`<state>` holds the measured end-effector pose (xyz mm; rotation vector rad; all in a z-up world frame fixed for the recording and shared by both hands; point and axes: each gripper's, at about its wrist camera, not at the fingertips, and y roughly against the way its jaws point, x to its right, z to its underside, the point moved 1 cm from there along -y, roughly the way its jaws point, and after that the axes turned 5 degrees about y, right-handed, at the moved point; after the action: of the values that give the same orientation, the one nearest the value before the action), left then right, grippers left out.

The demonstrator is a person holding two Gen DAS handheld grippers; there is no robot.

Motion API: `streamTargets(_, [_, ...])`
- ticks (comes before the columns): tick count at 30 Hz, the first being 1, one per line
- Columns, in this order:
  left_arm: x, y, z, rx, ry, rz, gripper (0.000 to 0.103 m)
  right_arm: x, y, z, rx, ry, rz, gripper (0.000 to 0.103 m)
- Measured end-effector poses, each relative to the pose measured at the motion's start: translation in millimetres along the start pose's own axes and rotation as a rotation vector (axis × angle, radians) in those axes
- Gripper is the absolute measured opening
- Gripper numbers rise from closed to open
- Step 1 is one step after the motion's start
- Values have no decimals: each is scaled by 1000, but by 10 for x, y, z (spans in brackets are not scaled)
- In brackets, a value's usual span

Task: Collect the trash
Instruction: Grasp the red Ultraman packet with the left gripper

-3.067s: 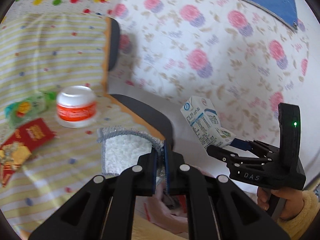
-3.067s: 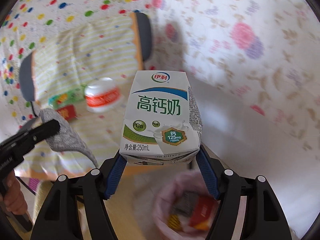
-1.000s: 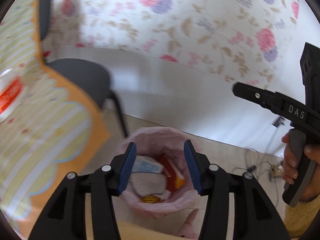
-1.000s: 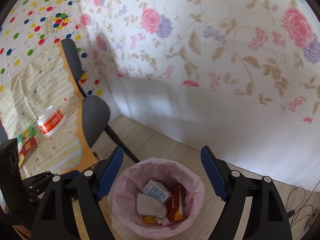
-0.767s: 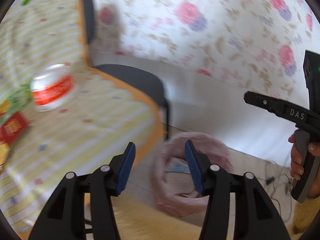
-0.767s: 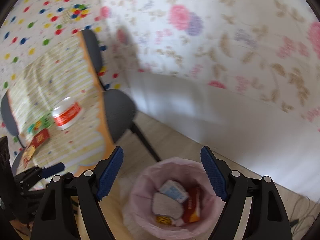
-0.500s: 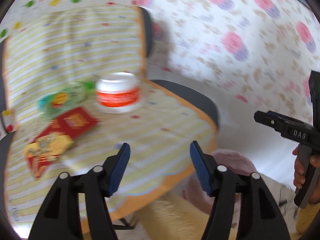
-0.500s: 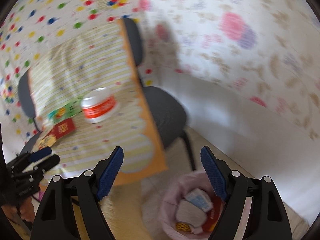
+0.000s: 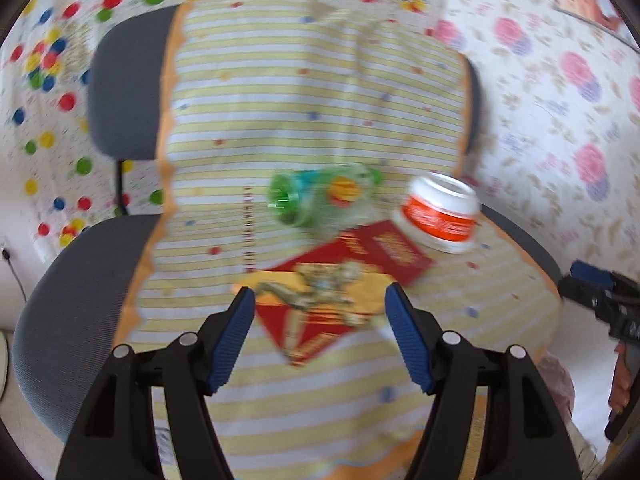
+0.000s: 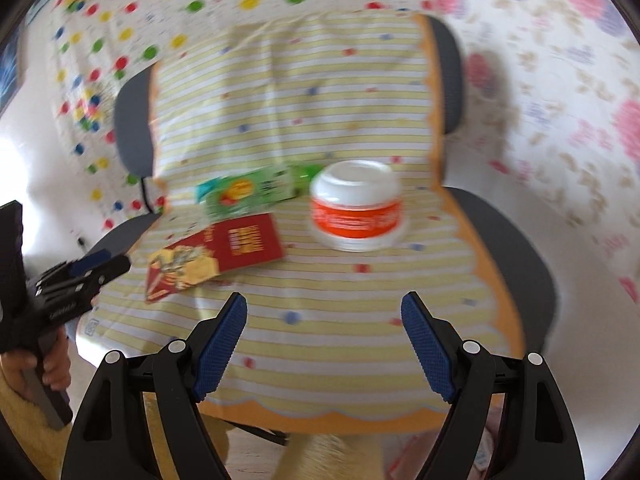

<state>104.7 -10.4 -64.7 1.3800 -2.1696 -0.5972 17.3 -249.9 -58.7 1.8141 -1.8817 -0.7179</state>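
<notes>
We have swung both grippers away from the pink bin and back over the striped cloth (image 9: 304, 112) draped on the chairs — carton and grey rag are gone from our fingers. The left gripper (image 9: 320, 308) has just been opening and now stands apart with nothing between; the right gripper (image 10: 324, 320) is spread wide and empty too. The red wrapper (image 9: 332, 280) lies flat just beyond the left fingers, long axis slanting across the gap, so the left hand is nearer. The white tub (image 10: 356, 204) sits upright ahead of the right gripper; the green bottle (image 9: 320, 198) lies on its side behind the wrapper. Only the bin's pink edge (image 9: 558, 380) shows — its contents are hidden.
</notes>
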Motion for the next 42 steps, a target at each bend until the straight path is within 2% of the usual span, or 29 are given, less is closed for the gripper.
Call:
streamTargets(1, [-90, -44, -28, -4, 11, -8, 66, -84, -74, -16, -6, 11, -11, 77])
streamTargets(6, [-378, -321, -161, -37, 30, -55, 66, -463, -435, -95, -39, 74, -49, 54])
streamTargets(9, [-502, -495, -240, -52, 40, -68, 66, -643, -646, -141, -65, 88, -78, 47])
streamTargets(13, [-650, -757, -341, -95, 49, -100, 66, -810, -848, -148, -100, 69, -137, 46])
streamTargets(17, [-753, -1034, -414, -145, 50, -129, 66, -886, -988, -140, -126, 63, -129, 46])
streamTargets(20, [-775, -1238, -417, -202, 30, -123, 66, -887, -1037, -123, -133, 65, -108, 46])
streamTargets(22, [-746, -1295, -381, -236, 15, -97, 66, -861, -1061, -108, -141, 60, -97, 46])
streamTargets(29, [-559, -1068, -152, -261, 12, 69, 65, -736, -1224, -129, -161, 74, -57, 43])
streamTargets(31, [-516, -977, -83, -257, 21, 86, 65, -678, -1255, -144, -162, 57, -66, 41])
streamTargets(35, [-432, -823, 8, -270, 61, 161, 65, -500, -1139, -87, -164, 38, -45, 40])
streamTargets(38, [-273, -713, 103, -276, 45, 187, 65, -315, -1019, 37, -174, 26, -4, 40])
streamTargets(42, [-48, -594, 199, -270, 25, 207, 65, -85, -786, 192, -162, -45, -37, 40])
